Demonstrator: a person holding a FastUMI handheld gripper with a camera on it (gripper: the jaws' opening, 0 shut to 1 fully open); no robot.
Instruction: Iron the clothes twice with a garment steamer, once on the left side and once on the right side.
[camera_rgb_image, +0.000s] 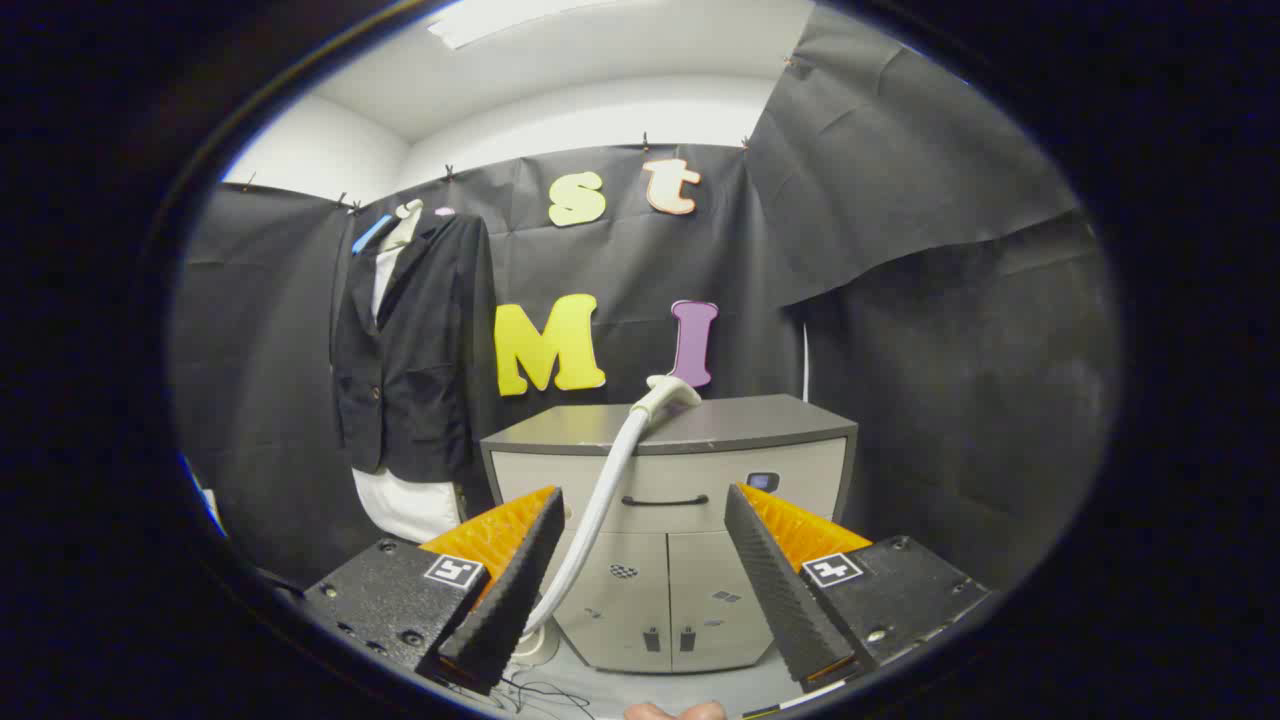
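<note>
- Spread wide, the gripper (640, 570) holds nothing; its two fingers stand well apart with open air between them.
- Beyond the fingers sits a grey cabinet (668, 500) with a dark drawer handle (664, 500) and two lower doors.
- On the cabinet's top rests the steamer head (668, 392), pale and curved, lying near the back of the surface.
- From that head a pale hose (605, 500) runs down the cabinet's front, passing just beside the left finger and ending at what looks like a base unit (530, 645) on the floor, mostly hidden behind that finger.
- To the left of the cabinet, against the booth's cloth wall, hangs the dark jacket (415, 350) over a white shirt (405, 505), on a hanger (385, 228) at the top.
- Handling, as I judge it: the steamer head is rigid plastic and fairly light, but smooth and rounded, so it may slip; the hose is flexible and will drag and tug as the head is lifted.
- Best hold is likely the neck of the head, just where the hose joins, with the fingers closing across it.
- Soft and free-hanging, the jacket will swing away under pressure, so light strokes suit it.
- Neither the left nor the right pass looks begun.
</note>
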